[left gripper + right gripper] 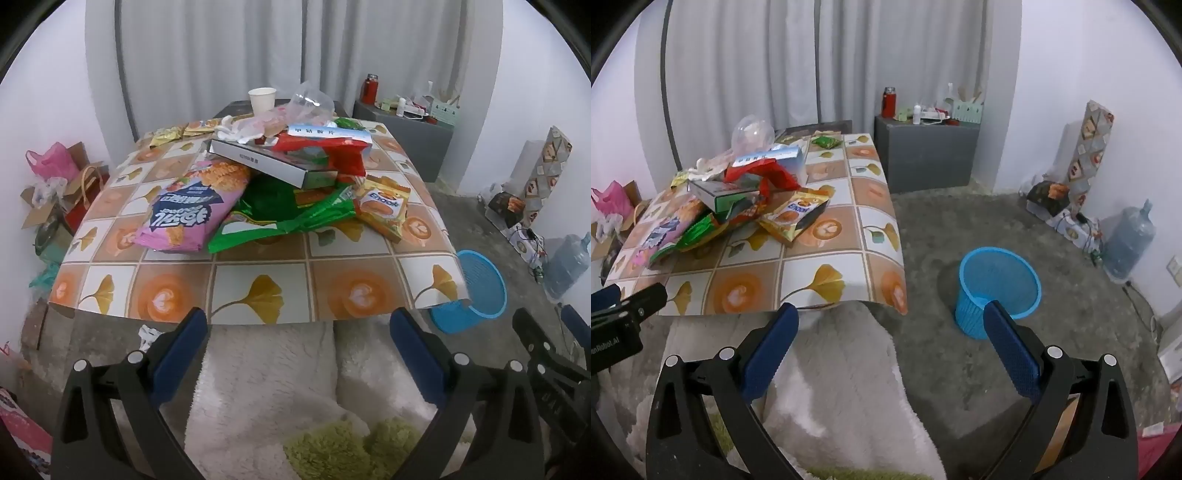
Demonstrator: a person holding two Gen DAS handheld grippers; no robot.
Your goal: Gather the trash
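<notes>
A pile of trash lies on the patterned table [258,291]: a pink snack bag [184,206], a green wrapper [280,221], a flat white box [269,162], a red wrapper [332,147], an orange biscuit packet [384,206], a clear plastic bag [310,103] and a paper cup [262,99]. The pile also shows in the right wrist view [738,192]. A blue mesh bin [997,288] stands on the floor right of the table. My left gripper [297,325] is open and empty before the table's near edge. My right gripper [890,321] is open and empty, left of the bin.
A fluffy white cover [273,376] lies below both grippers. A grey cabinet [923,155] with a red flask stands at the back. Bags and cardboard [59,184] clutter the left floor. A water jug [1130,240] and boxes stand by the right wall.
</notes>
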